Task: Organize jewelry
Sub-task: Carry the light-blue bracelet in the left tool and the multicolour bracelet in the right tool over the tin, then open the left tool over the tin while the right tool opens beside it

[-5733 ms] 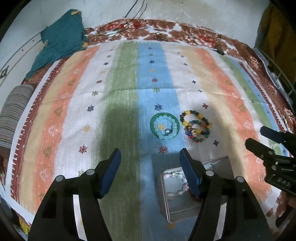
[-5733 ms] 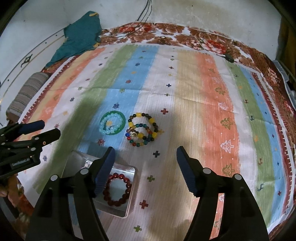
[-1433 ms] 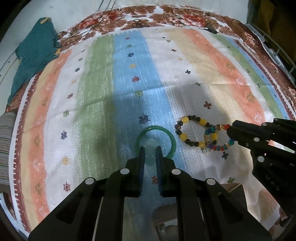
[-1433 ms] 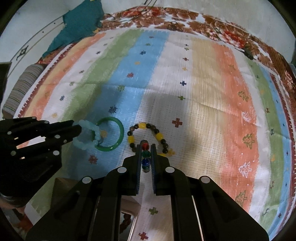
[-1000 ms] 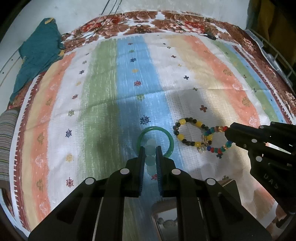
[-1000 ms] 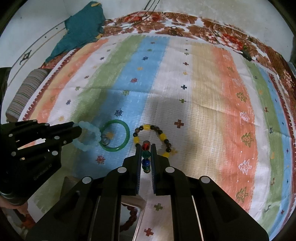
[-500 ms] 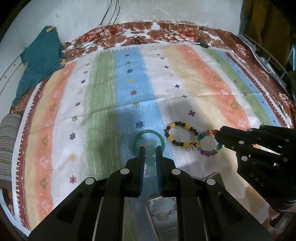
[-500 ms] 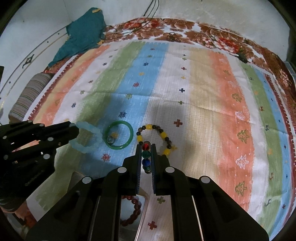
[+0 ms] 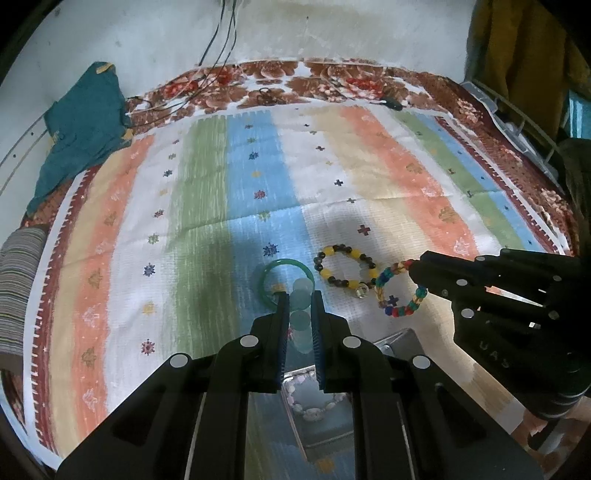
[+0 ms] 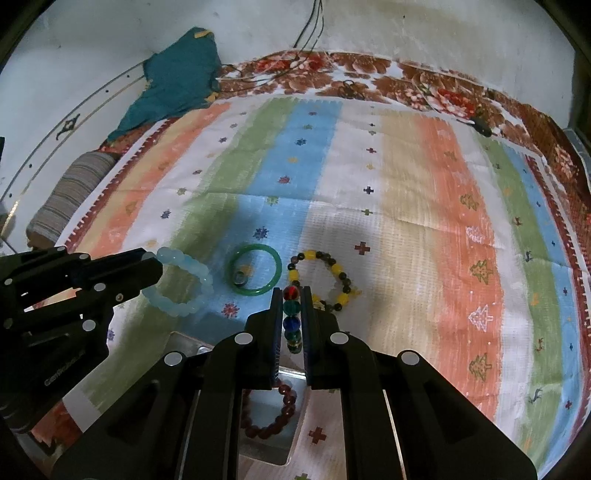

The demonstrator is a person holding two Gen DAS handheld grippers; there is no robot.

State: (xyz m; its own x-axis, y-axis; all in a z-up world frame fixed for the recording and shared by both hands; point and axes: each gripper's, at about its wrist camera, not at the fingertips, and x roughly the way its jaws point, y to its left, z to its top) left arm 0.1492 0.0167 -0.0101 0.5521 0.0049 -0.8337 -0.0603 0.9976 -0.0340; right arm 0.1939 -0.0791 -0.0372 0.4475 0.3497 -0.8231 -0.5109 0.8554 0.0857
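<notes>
My left gripper (image 9: 298,301) is shut on a pale blue bead bracelet (image 10: 184,282), which hangs in the air above the striped cloth. My right gripper (image 10: 292,297) is shut on a multicoloured bead bracelet (image 9: 397,291), also lifted off the cloth. A green bangle (image 10: 254,274) with a small ring (image 10: 240,277) inside it lies flat on the blue stripe. Beside it on the right lies a yellow-and-dark bead bracelet (image 10: 325,275). A metal tin (image 10: 275,417) sits near the front edge, under both grippers, holding a dark red bead bracelet (image 10: 271,413) and a pale bead bracelet (image 9: 314,400).
The striped cloth (image 9: 221,184) covers a floral bedspread. A teal cloth (image 9: 81,125) lies at the far left corner, a striped roll (image 9: 18,273) at the left edge. Cables (image 9: 221,33) run down the wall. A wire rack (image 9: 517,110) stands at the right.
Both grippers have risen and drawn back from the cloth, each carrying its bracelet up. The tin has come further into view beneath them.
</notes>
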